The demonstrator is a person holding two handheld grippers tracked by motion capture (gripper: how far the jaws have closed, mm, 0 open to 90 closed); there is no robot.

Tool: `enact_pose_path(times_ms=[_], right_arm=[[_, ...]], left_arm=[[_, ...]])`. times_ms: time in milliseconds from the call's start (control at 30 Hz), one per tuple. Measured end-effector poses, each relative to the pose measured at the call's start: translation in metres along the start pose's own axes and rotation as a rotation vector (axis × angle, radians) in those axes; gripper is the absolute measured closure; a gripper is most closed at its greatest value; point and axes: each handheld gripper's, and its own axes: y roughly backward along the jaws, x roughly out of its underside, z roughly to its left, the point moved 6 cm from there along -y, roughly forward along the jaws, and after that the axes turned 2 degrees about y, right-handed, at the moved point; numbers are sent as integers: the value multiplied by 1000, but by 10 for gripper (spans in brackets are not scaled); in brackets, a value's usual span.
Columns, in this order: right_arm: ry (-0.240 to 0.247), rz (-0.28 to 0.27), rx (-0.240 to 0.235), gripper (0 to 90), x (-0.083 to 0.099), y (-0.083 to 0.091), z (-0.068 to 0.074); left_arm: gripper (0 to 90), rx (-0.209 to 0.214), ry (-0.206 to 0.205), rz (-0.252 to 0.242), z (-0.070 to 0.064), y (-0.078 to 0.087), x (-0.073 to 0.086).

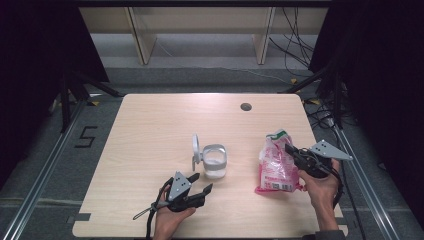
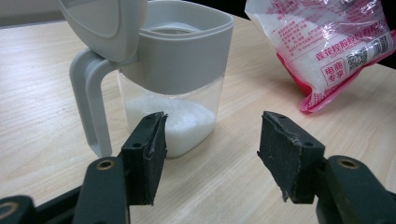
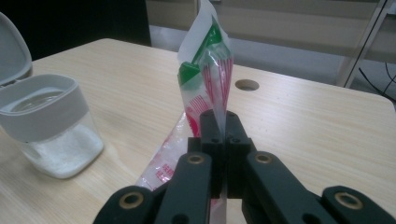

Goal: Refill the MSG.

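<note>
At the lower right of the high view, the right gripper (image 1: 291,150) is clamped on the edge of the pink-and-white bag (image 1: 274,165), which lies on the counter (image 1: 150,125). Lower centre, the left gripper (image 1: 200,182) hangs open, empty, just short of the grey-lidded jar (image 1: 215,161), whose lid (image 1: 196,145) stands flipped up.

The jar's flip lid (image 2: 105,23) ran off the top edge in the left gripper view. The right gripper (image 3: 223,135) covered the sugar bag's (image 3: 205,79) lower part; its print (image 2: 336,60) was too blurred to read.
</note>
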Motion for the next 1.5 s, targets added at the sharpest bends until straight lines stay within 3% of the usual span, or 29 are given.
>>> enact_pose_path(times_ms=[100,167,267,300,333,367,433,467,500,567,600,667,767,800,833,867,900,1000,1033,1100,1133,1167,1267,1367,1400,1467,1500], right_arm=[[-32,9,26,900,2,1,0],[-6,15,32,900,3,-1,-3],[8,22,42,900,5,-1,-5],[35,19,38,900,5,-1,-7],[15,28,43,900,6,-1,-6],[39,21,53,900,6,-2,-9],[12,36,52,900,8,-1,-8],[27,28,63,900,8,-2,-10],[15,43,45,900,9,-2,-10],[26,42,65,900,11,-2,-14],[-9,52,66,900,13,-2,-12],[41,44,78,900,14,-3,-18],[-6,70,82,900,18,-3,-18],[14,68,80,900,17,-3,-20],[13,67,87,900,18,-4,-21],[-24,79,85,900,20,-4,-19],[-4,78,78,899,20,-5,-21],[-46,105,87,897,25,-4,-20],[-13,111,93,897,26,-4,-24],[-28,111,87,897,28,-5,-25],[-21,116,90,896,29,-5,-26],[-57,119,95,896,29,-5,-24],[-64,129,98,895,32,-5,-25],[-33,127,106,893,33,-5,-29],[-42,134,94,892,34,-5,-29],[-60,147,113,889,36,-5,-29],[-43,139,97,887,36,-6,-31]], left_arm=[[404,-5,27,0,-1,0,0],[404,-2,1,3,1,0,0],[404,-4,0,3,0,1,0],[403,0,0,2,0,0,0],[402,-1,6,3,0,0,0],[402,-1,27,2,0,0,1],[401,-10,29,3,0,1,1],[401,-4,2,4,1,1,0],[400,-5,3,6,2,1,0],[398,0,5,0,2,1,0],[398,-8,19,5,1,2,1],[397,-5,29,2,1,1,1],[397,-4,1,7,2,2,1],[397,-9,0,10,2,2,1],[397,-11,21,10,2,2,2],[396,-12,30,9,1,2,2],[397,-12,28,9,2,2,2],[397,-14,32,9,2,3,2],[397,-14,30,8,2,3,2],[397,-13,2,10,4,3,2],[397,-15,23,11,3,3,2],[398,-9,5,7,4,3,2],[398,-11,29,10,3,3,3],[397,-9,30,10,2,3,3],[397,-13,32,11,2,3,3],[397,-11,31,11,2,3,3],[397,-12,30,12,2,3,3]])
